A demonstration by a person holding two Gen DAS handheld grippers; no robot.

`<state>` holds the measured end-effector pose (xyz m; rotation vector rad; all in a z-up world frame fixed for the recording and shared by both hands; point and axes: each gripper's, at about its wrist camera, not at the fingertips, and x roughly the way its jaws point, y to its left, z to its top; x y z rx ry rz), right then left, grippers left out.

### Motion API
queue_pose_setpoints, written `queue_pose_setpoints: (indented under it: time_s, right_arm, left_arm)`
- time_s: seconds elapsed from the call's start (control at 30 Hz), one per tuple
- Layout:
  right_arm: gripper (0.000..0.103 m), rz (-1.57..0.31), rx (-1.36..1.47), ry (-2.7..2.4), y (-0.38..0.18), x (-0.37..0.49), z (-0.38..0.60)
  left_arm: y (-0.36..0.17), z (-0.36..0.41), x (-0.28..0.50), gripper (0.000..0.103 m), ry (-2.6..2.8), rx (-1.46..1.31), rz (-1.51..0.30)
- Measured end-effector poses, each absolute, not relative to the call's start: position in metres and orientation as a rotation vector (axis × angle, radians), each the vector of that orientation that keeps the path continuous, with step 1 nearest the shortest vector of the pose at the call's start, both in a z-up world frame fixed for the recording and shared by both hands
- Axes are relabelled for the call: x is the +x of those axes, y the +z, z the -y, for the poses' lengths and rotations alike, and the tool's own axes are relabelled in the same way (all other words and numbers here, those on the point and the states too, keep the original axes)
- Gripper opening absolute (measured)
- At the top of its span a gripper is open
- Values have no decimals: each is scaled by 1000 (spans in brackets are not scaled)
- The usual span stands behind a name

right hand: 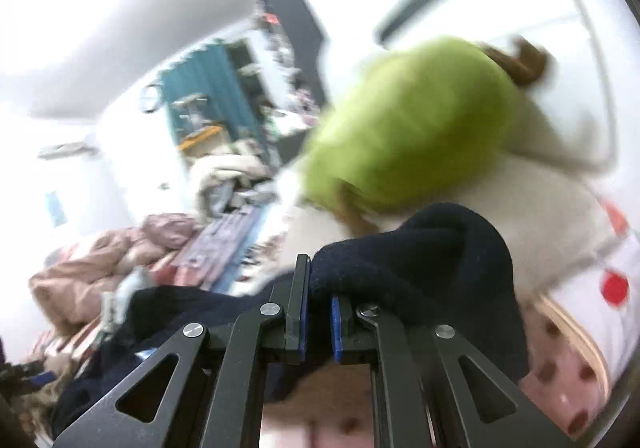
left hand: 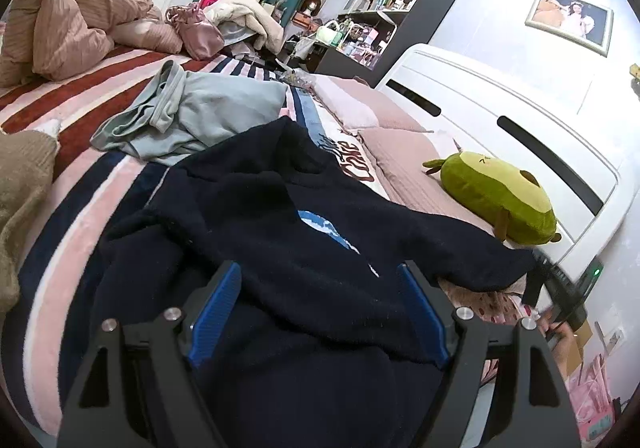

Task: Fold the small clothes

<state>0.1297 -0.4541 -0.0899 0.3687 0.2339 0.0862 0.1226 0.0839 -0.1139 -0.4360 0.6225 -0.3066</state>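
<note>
Right gripper (right hand: 319,300) jaws clamped on dark sweater (right hand: 420,260); left gripper (left hand: 320,288) jaws wide apart, sweater lying between.

Blurred view along the right gripper (right hand: 318,288), fingers drawn close together and pinching a bunched fold of the dark navy garment (right hand: 420,260). Fabric humps up over the right finger and trails down to the left, below the black linkage. Just beyond the fold, a green plush toy (right hand: 404,128) with a brown tip, lying on a pale pillow (right hand: 540,216) against the white headboard (right hand: 500,0). Far left, a rumpled pink duvet (right hand: 92,268) on the striped blanket (right hand: 224,244). Behind, a teal curtain (right hand: 208,88) and a dark shelf unit (right hand: 292,24).
</note>
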Motion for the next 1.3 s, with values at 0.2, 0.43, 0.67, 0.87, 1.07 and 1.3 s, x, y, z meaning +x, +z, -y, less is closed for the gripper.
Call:
queue_pose_setpoints:
  time_s: [0.2, 0.43, 0.67, 0.87, 1.07, 1.3]
  right_arm:
    - [4, -213, 183, 465, -44, 148, 358]
    - [3, -556, 1, 875, -103, 172, 204]
    - [7, -872, -54, 926, -188, 173, 159]
    - [37, -853, 7, 907, -161, 160, 194]
    - [47, -748, 63, 735, -127, 137, 269]
    - [48, -689, 192, 602, -130, 128, 332]
  left_arm:
    - [-110, -101, 106, 77, -298, -422, -561]
    - [-110, -123, 88, 77, -286, -389, -527]
    - [-128, -128, 91, 77, -301, -366, -584]
    - [-129, -87, 107, 78, -420, -339, -629]
    - [-128, 2, 130, 80, -593, -194, -686]
    - [-148, 101, 156, 80, -507, 160, -712]
